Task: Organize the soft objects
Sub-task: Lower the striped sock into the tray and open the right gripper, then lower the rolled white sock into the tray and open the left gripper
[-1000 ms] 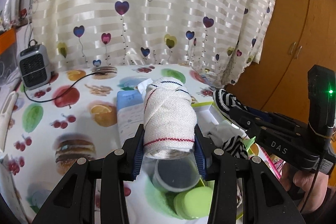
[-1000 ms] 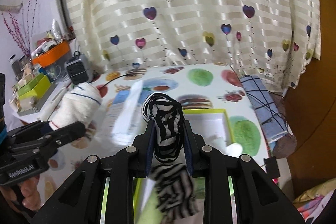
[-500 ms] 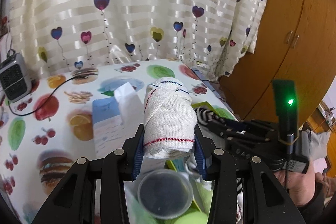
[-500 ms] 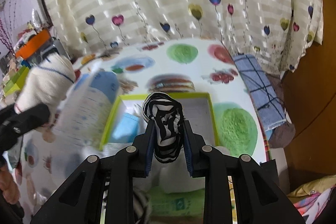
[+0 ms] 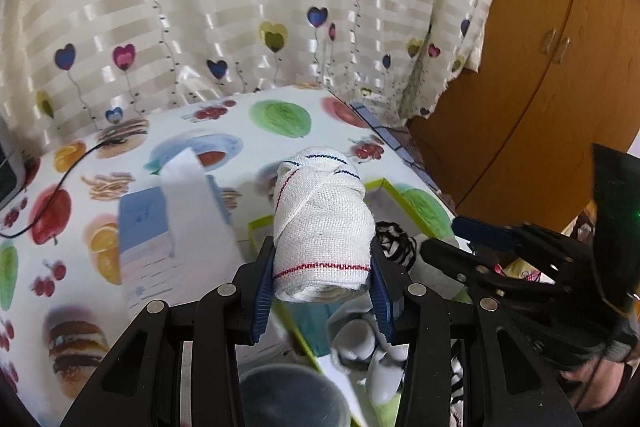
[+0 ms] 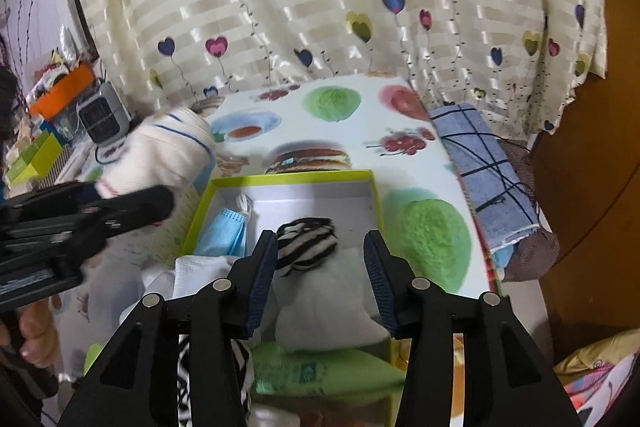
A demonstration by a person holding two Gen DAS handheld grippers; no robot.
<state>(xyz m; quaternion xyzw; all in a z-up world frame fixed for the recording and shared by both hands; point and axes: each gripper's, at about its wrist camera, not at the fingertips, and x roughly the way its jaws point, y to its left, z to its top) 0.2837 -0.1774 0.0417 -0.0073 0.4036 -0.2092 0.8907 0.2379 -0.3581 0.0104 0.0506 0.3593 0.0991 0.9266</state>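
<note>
The white woven cloth roll [image 5: 322, 227] – red stitch line near its lower end, thin blue lines at its knotted top – stands upright, clamped at both sides, above the near-left edge of the green-rimmed box [image 6: 294, 178]. Inside that box, the black-and-white striped sock ball [image 6: 306, 241] lies at mid-floor on a white sock [image 6: 328, 301], with a blue face mask [image 6: 224, 233] against the left wall.
</note>
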